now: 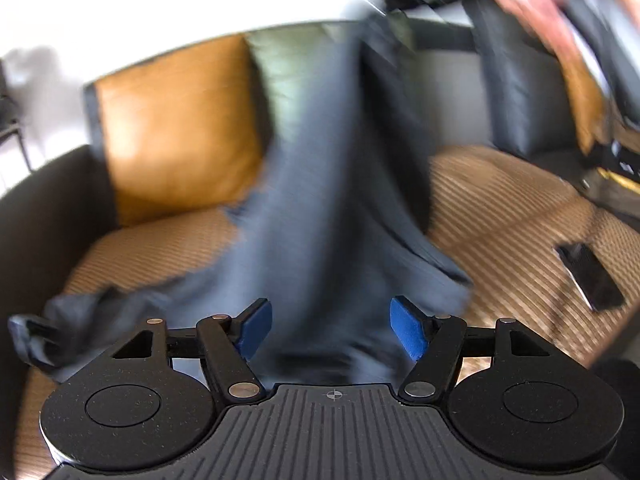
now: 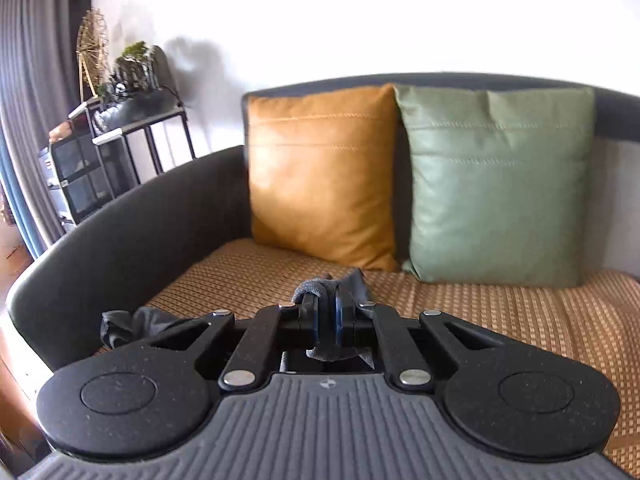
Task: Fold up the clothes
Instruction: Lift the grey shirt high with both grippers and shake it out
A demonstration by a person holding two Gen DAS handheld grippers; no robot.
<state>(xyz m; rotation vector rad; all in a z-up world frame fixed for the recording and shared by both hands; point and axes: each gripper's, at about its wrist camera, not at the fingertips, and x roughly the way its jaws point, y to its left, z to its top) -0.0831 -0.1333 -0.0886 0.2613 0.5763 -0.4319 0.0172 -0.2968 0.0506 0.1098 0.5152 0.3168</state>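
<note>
A dark sofa (image 2: pixel 120 240) with a woven seat mat (image 2: pixel 500 320) fills both views before you, an orange cushion (image 2: pixel 320 176) at 12 o'clock and a green cushion (image 2: pixel 496 184) at 2 o'clock in your right wrist view. The blue-grey garment (image 1: pixel 320 200) hangs blurred from 12 o'clock down onto the seat. Your left gripper (image 1: pixel 331 330) stands released, pads apart with cloth behind them. Your right gripper (image 2: pixel 327 320) is clenched on a fold of the garment. A phone (image 1: pixel 592 276) lies at 3 o'clock.
</note>
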